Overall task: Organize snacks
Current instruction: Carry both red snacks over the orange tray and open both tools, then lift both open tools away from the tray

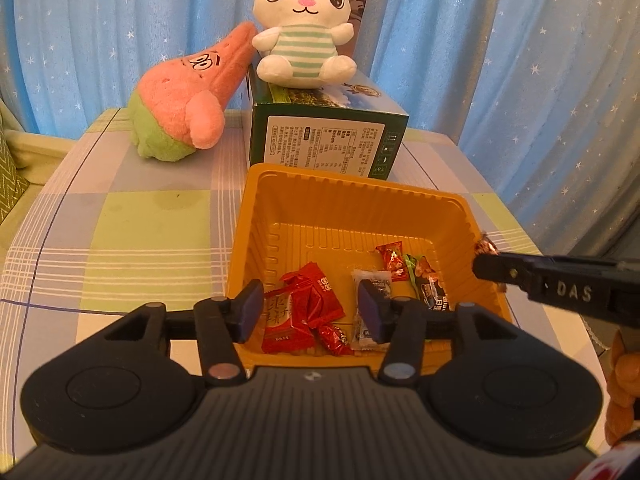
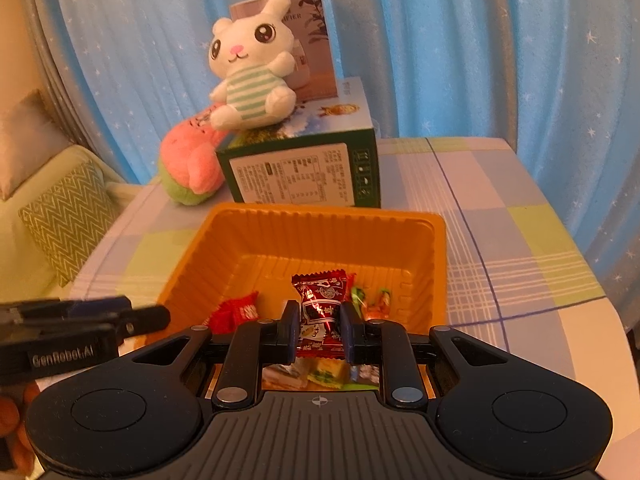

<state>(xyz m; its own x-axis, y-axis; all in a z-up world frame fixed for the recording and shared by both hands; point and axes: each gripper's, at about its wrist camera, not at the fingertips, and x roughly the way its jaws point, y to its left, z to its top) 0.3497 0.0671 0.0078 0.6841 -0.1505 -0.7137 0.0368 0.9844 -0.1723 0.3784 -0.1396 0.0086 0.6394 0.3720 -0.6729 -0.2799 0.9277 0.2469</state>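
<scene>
An orange plastic tray (image 1: 448,208) (image 2: 224,232) sits on the checked tablecloth and holds several wrapped snacks: red packets (image 1: 308,304), a white packet (image 1: 372,280), a small red candy (image 1: 394,260) and a dark green-ended bar (image 1: 430,284). My left gripper (image 1: 310,310) is open and empty, hovering over the tray's near side. My right gripper (image 2: 319,330) is shut on a dark red snack packet (image 2: 322,304) and holds it above the tray. In the left wrist view the right gripper (image 1: 486,258) reaches in over the tray's right rim with the packet's end showing.
A green carton (image 1: 324,136) (image 2: 304,172) stands behind the tray with a white rabbit plush (image 1: 304,28) (image 2: 252,68) on top. A pink star plush (image 1: 192,100) (image 2: 192,164) lies left of it. Blue curtains hang behind. A sofa cushion (image 2: 68,216) sits at the left.
</scene>
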